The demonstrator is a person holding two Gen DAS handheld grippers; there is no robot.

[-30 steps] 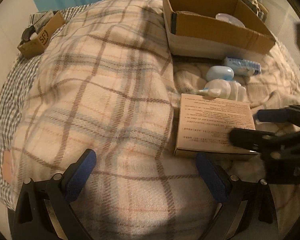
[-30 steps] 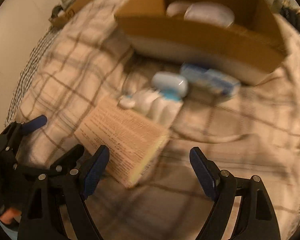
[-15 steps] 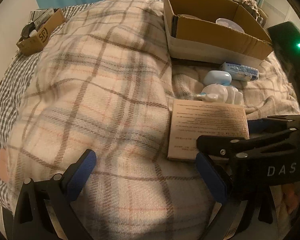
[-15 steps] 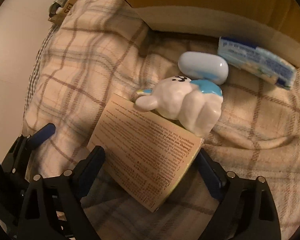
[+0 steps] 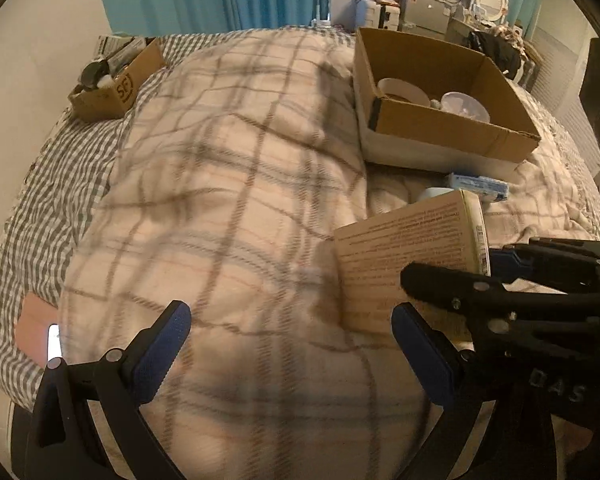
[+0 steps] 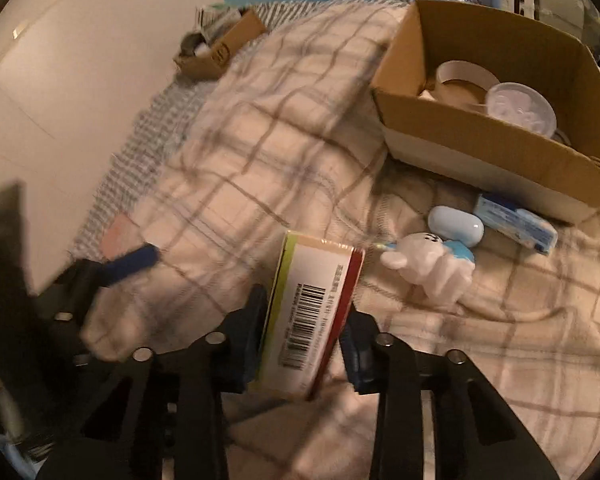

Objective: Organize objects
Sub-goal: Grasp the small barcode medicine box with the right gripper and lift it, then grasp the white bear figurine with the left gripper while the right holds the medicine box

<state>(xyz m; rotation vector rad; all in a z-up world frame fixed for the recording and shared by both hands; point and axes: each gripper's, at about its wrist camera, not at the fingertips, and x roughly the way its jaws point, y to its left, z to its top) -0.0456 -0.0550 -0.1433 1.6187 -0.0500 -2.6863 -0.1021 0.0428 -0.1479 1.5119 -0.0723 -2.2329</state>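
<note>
My right gripper (image 6: 302, 330) is shut on a flat printed carton (image 6: 314, 312), held on edge above the plaid blanket; its barcode side faces the camera. The carton also shows in the left wrist view (image 5: 408, 252), gripped by the right gripper (image 5: 460, 264). My left gripper (image 5: 292, 344) is open and empty over the blanket, left of the carton. A white bear figure (image 6: 432, 268), a pale blue case (image 6: 456, 224) and a blue-white tube box (image 6: 516, 228) lie on the blanket before the large cardboard box (image 6: 500, 148).
The large box (image 5: 444, 120) holds a tape roll (image 6: 464, 76) and a clear lidded cup (image 6: 520, 108). A small cardboard box (image 5: 108, 84) with clutter sits at the far left of the bed. A wall runs along the left; shelves stand behind.
My right gripper closed on the carton and lifted it off the blanket, tilting it on edge. The left gripper stayed open and both views pulled back and up.
</note>
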